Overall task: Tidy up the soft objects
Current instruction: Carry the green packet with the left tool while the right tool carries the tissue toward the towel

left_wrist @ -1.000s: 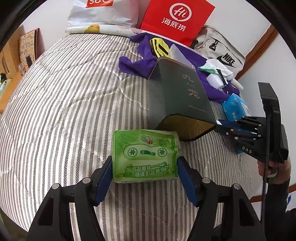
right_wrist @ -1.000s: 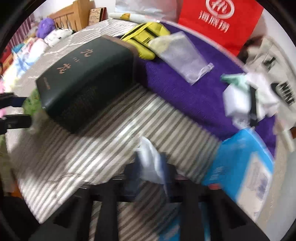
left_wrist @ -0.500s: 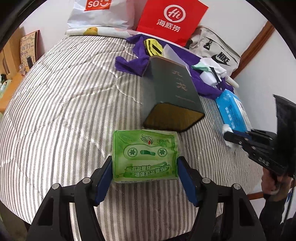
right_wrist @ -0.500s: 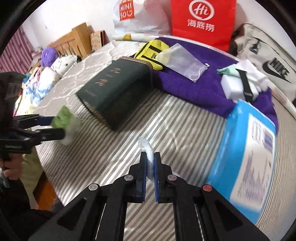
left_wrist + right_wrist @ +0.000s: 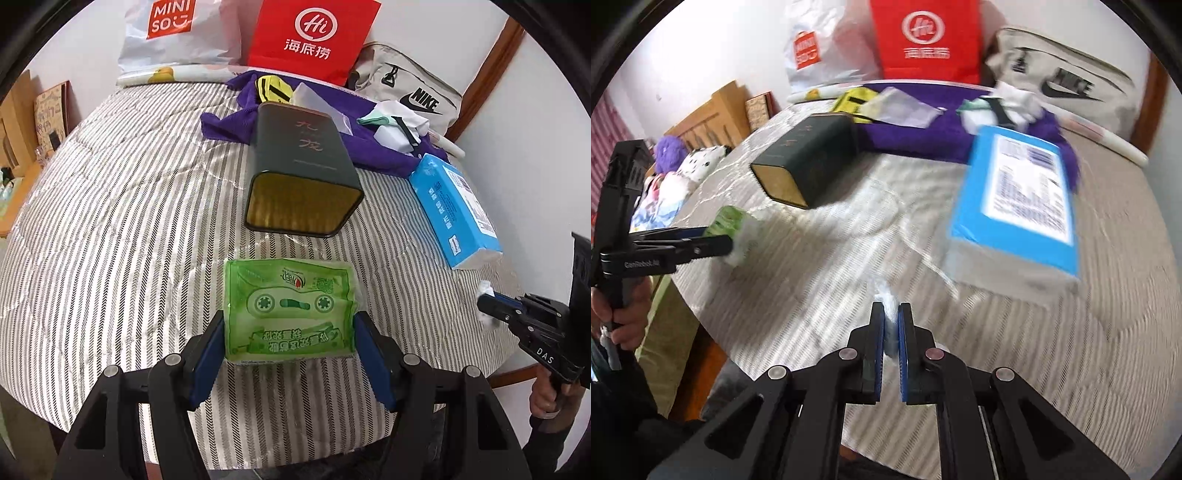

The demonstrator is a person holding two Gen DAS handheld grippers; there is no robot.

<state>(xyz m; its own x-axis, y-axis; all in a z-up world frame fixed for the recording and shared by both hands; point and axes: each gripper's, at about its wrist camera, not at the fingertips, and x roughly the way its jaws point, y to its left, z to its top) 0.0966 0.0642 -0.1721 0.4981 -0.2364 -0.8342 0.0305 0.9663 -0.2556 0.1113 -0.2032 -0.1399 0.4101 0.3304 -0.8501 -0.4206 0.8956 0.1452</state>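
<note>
Between left gripper (image 5: 290,345) fingers: green tissue pack (image 5: 290,308)

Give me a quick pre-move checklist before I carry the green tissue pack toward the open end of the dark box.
1. Left gripper clamps the green tissue pack on both sides: ok.
2. Dark box lies on its side, open end facing the pack: ok.
3. Bed strip between pack and box free of objects: ok.
4. Right gripper pinches a thin white plastic wrap: ok; what it belongs to: cannot tell.
5. Right gripper off to the right, outside the path: ok.
6. Blue tissue pack lies beside the box, apart from it: ok.
</note>
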